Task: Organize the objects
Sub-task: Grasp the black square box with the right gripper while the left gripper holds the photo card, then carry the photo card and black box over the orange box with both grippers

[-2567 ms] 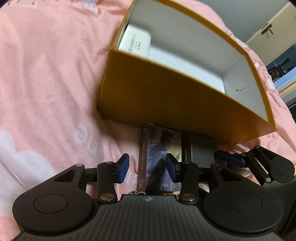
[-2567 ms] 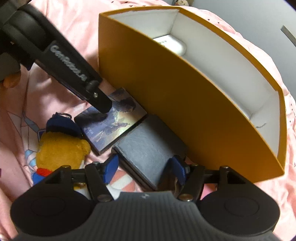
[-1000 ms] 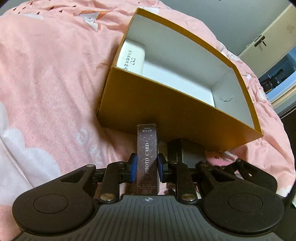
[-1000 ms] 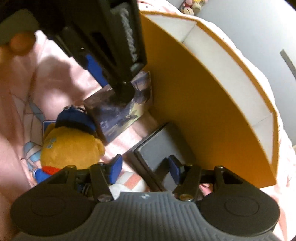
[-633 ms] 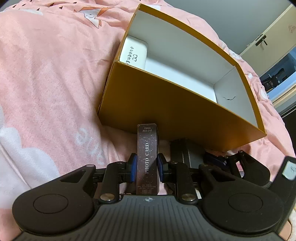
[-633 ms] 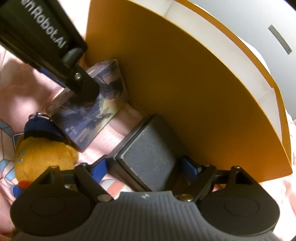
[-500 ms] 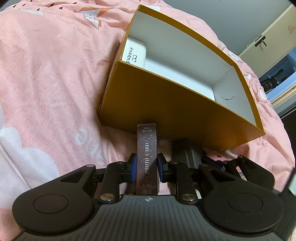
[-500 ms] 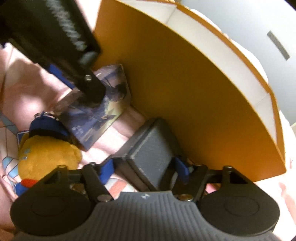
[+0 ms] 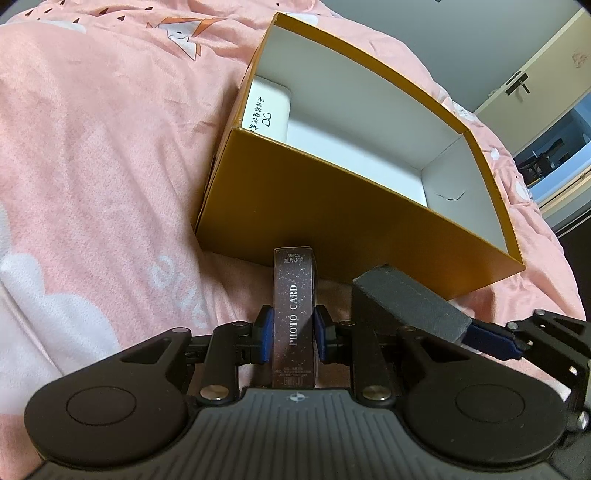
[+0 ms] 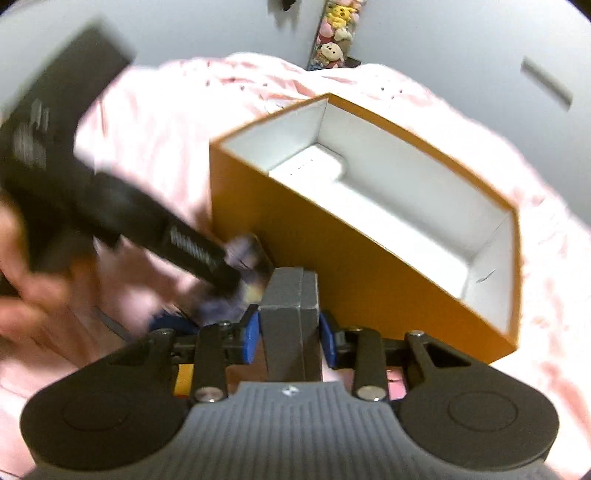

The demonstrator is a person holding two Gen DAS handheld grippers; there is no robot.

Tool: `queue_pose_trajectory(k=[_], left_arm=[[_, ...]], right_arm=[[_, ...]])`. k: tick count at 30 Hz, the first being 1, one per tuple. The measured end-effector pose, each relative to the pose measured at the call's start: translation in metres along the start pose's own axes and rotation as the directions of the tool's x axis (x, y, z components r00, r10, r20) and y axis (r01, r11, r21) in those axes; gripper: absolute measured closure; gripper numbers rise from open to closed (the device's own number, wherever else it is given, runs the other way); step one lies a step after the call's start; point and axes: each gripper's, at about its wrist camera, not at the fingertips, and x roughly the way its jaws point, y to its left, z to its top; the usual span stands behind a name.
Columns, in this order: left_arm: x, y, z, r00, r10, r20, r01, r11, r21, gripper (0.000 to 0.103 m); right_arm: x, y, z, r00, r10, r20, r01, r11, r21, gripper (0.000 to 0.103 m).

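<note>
An open orange cardboard box (image 9: 332, 206) with a white inside lies on the pink bedspread; it also shows in the right wrist view (image 10: 295, 236). A white case (image 9: 267, 110) lies in its far left corner. My left gripper (image 9: 294, 334) is shut on a dark photo card box (image 9: 294, 314), held on edge just in front of the orange box. My right gripper (image 10: 290, 332) is shut on a grey box (image 10: 291, 317), lifted off the bed beside the orange box; the grey box also shows in the left wrist view (image 9: 402, 299).
The pink bedspread (image 9: 92, 166) surrounds the box. Part of a blue and yellow plush toy (image 10: 173, 325) lies under the left gripper arm (image 10: 147, 221). A grey wall and a shelf of plush toys (image 10: 332, 33) stand behind the bed. A cabinet door (image 9: 524, 81) is at the far right.
My right gripper has shut on the grey box and lifted it off the bed, swinging up to look into the orange box. My left gripper still holds the photo card box, raised slightly.
</note>
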Motion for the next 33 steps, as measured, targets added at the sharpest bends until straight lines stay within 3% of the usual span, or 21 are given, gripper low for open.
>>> queue_pose_trajectory(k=[3,5,6,8,15,17,21,27,33], left_arm=[[0.0,0.0,0.0,1.0,0.002,-0.002,-0.002,1.0,0.002,0.078],[0.001,0.0,0.0,1.0,0.004,-0.004,-0.004,1.0,0.004,0.078],[0.001,0.0,0.0,1.0,0.004,-0.006,-0.004,1.0,0.004,0.078],[0.002,0.0,0.0,1.0,0.006,-0.008,-0.006,1.0,0.004,0.077],[0.009,0.001,0.002,0.999,-0.018,-0.029,0.018,1.0,-0.004,0.077],[0.015,0.003,0.001,0.998,-0.034,-0.052,0.033,0.999,-0.023,0.078],[0.011,0.002,0.001,0.999,-0.036,-0.026,0.036,0.999,-0.024,0.078],[-0.009,-0.012,0.0,0.999,-0.042,0.012,0.041,0.998,0.046,0.078],[-0.043,-0.037,0.004,0.995,-0.08,0.057,0.073,0.989,0.128,0.078]], right_arm=[[0.0,-0.017,0.011,0.996,0.074,-0.042,-0.066,0.983,0.171,0.067],[0.01,-0.029,0.006,0.997,0.057,-0.058,-0.041,0.968,0.246,0.069],[0.016,-0.033,-0.014,0.997,0.049,-0.061,-0.031,0.964,0.264,0.068],[0.009,-0.034,-0.007,0.997,0.049,-0.063,-0.029,0.957,0.287,0.067],[0.073,-0.025,-0.009,0.998,0.003,-0.067,0.013,0.972,0.235,0.063],[0.06,-0.032,-0.013,0.998,0.014,-0.062,0.002,0.967,0.253,0.064],[0.066,-0.038,-0.007,0.998,0.022,-0.052,-0.009,0.967,0.255,0.065],[0.05,-0.031,0.002,1.0,0.013,-0.016,-0.009,0.982,0.19,0.068],[0.027,-0.04,0.011,0.999,0.054,0.004,-0.053,0.978,0.201,0.068]])
